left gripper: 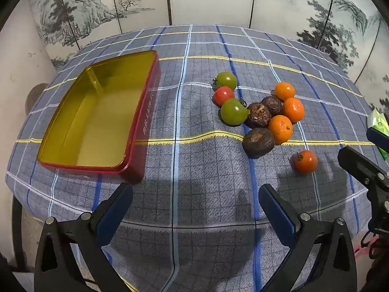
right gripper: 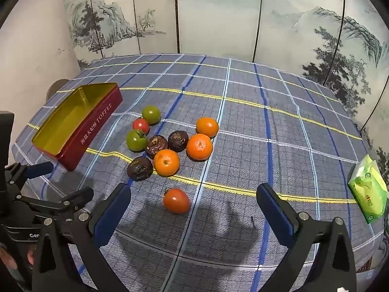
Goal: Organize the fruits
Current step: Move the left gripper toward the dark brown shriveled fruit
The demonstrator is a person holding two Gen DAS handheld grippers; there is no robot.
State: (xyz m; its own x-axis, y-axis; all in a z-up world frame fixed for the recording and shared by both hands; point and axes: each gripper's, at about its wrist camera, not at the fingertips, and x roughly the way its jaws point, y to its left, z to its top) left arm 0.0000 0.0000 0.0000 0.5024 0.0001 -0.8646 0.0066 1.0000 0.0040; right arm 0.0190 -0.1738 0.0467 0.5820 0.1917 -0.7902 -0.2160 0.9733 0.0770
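A red toffee tin [left gripper: 73, 146] with a gold inside lies open and empty at the left; it also shows in the right wrist view [right gripper: 97, 124]. A cluster of fruit sits mid-table: three oranges [right gripper: 199, 146], three dark wrinkled passion fruits [right gripper: 140, 168], two green tomatoes [left gripper: 233, 111] and a small red tomato [left gripper: 223, 95]. One red tomato [right gripper: 176, 200] lies apart, nearest the right gripper [right gripper: 194, 194]. My left gripper [left gripper: 194, 194] is open and empty above bare cloth, between tin and fruit. My right gripper is open and empty, just behind the lone tomato [left gripper: 305, 161].
The table carries a blue plaid cloth [right gripper: 279, 146]. A green tissue pack [right gripper: 368, 189] lies at the right edge. A painted folding screen [right gripper: 218, 12] stands behind the table. The right gripper shows at the right edge of the left wrist view [left gripper: 364, 168].
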